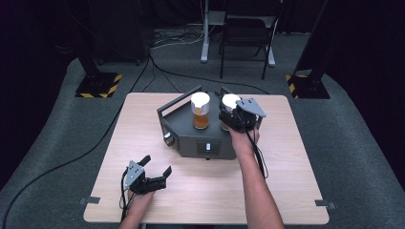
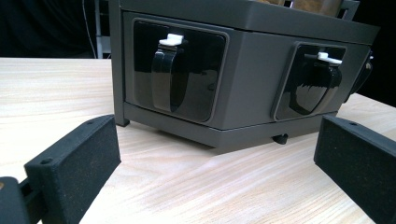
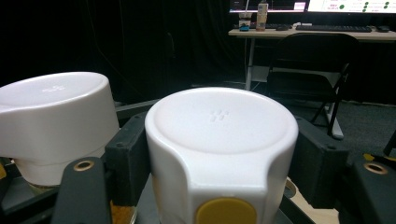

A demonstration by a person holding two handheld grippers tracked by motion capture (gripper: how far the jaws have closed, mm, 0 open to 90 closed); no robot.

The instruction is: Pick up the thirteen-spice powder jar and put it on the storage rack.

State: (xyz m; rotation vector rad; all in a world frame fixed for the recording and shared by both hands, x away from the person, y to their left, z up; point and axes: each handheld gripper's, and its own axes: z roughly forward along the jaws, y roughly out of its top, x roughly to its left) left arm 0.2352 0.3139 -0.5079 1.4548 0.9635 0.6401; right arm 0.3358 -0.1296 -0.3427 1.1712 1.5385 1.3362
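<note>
A dark grey angular machine (image 1: pixel 191 136) stands at the middle of the wooden table (image 1: pixel 286 191). Two jars with white lids sit on top of it. The left jar (image 1: pixel 200 110) holds amber contents. My right gripper (image 1: pixel 231 113) is shut on the white lid of the right jar (image 1: pixel 230 101). In the right gripper view its pads (image 3: pixel 128 154) press both sides of that lid (image 3: pixel 222 130), with the other lid (image 3: pixel 56 112) to the left. My left gripper (image 1: pixel 156 165) rests open near the table's front left, facing the machine's front panels (image 2: pixel 247 70) and their black levers (image 2: pixel 168 74).
A black folding chair (image 1: pixel 246 33) and a desk leg (image 1: pixel 206 33) stand behind the table. Two stand bases with yellow-black stripes (image 1: pixel 98 85) (image 1: pixel 308 86) flank the far corners. Cables (image 1: pixel 71 160) run across the grey floor.
</note>
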